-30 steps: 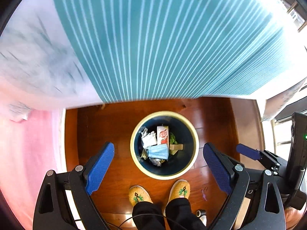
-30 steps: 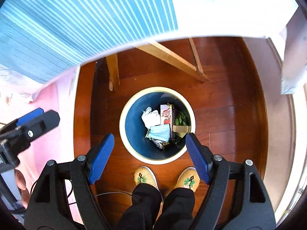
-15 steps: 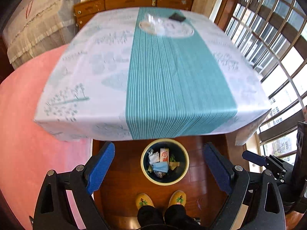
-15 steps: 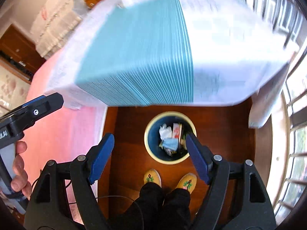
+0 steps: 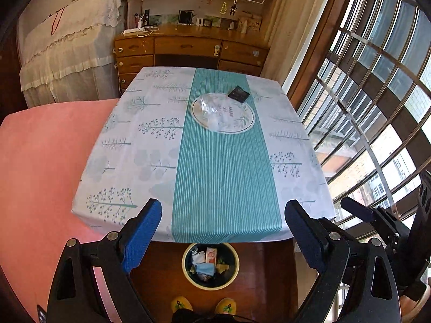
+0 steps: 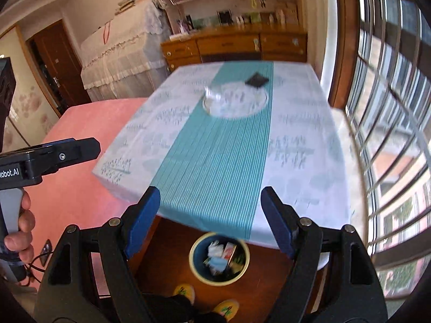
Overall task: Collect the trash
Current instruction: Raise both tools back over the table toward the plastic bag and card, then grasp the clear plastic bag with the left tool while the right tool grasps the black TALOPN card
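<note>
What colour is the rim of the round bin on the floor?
Pale yellow rim on the dark blue round bin, clearest in the left wrist view.

Right wrist view is motion-blurred; tablecloth (image 6: 223, 145) print is unreadable; the dark flat item (image 6: 257, 80) cannot be identified; trash bin (image 5: 186, 267) far rim is hidden under the table edge; its contents are too small to identify; yellow slippers (image 5: 181, 303) are cut off by the lower frame edge.

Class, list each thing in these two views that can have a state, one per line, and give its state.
left gripper: open, empty
right gripper: open, empty
trash bin: upright on the floor, holding trash
clear plastic wrapper: lying crumpled on the table
black packet: lying flat on the table
desk drawers: shut
</note>
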{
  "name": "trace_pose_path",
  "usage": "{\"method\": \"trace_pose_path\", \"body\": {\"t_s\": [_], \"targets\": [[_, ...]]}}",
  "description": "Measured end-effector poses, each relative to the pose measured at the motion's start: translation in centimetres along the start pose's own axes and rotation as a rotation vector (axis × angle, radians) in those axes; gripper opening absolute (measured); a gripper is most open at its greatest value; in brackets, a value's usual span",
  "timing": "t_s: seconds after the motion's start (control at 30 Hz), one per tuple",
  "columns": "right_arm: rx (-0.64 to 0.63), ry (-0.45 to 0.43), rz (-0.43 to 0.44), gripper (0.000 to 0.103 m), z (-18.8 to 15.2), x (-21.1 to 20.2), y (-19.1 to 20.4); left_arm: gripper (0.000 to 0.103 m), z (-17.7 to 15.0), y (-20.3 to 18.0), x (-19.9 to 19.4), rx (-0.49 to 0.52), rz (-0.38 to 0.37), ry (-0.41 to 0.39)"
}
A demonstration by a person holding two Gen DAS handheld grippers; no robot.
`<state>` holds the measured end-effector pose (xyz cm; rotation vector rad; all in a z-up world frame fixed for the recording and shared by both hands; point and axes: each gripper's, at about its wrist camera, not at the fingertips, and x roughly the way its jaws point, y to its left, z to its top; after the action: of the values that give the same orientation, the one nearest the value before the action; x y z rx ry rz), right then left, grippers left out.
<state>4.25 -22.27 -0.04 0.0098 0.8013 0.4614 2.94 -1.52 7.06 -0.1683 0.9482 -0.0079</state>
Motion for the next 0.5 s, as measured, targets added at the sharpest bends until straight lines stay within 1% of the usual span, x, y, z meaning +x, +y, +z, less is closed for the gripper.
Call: {"method": "trace_pose_path", "body": {"t_s": [0.13, 0.23, 0.37, 0.43, 0.5], "targets": [[-0.056, -0.061, -0.041, 0.075, 3.7, -0.3, 0.1, 0.095, 3.7, -0.7, 0.4, 0.026, 0.017, -0.024], [-0.052, -0.069, -0.048, 0.075, 6.4, 0.8, -0.1, 0.095, 6.6, -0.4, 1.8, 0.029, 0.027, -0.036], [-0.009, -0.040, -0.072, 0.074, 9.2, 4.3, -1.3, 0.095, 10.9, 1.0, 6.0, 0.003, 0.007, -0.017], [0.021, -0.027, -0.087, 0.072, 10.3, 6.5, -2.1, 0.095, 13.5, 2.2, 9.1, -0.012, -0.018, 0.007], [0.061, -0.011, -0.102, 0.066, 11.7, 9.3, -3.1, 0.094, 15.7, 3.5, 12.4, -0.018, -0.032, 0.037]]}}
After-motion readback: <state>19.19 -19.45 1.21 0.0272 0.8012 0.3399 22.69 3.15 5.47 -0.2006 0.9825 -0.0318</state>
